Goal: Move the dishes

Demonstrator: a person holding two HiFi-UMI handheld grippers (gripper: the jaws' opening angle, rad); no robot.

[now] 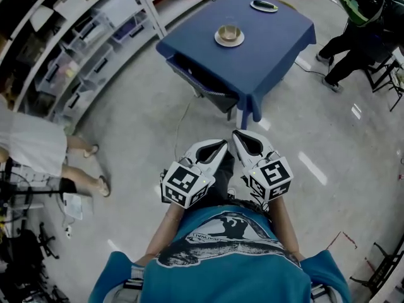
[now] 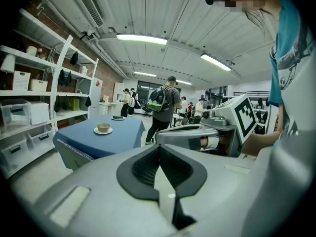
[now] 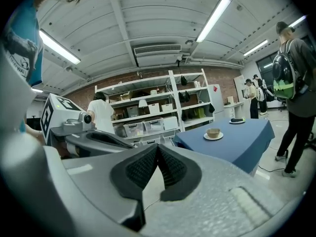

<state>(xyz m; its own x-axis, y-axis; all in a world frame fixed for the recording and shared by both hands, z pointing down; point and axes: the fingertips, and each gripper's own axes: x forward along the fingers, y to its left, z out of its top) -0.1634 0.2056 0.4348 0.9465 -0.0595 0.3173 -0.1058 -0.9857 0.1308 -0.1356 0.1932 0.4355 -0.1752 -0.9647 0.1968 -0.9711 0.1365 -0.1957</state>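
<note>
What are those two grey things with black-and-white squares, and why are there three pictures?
They are tools a person in a teal shirt holds: the left hand-held gripper and the right hand-held gripper. Both have jaws shut and hold nothing. One picture comes from a camera on the person's head, looking down. The other two come from cameras on each tool. Ahead stands a table under a blue cloth. On it sit a tan bowl on a white saucer and, farther off, a pale plate holding something dark.

blue table [image 1: 268,52], white shelves [image 1: 85,49], bystander with backpack [image 2: 165,107]
</note>
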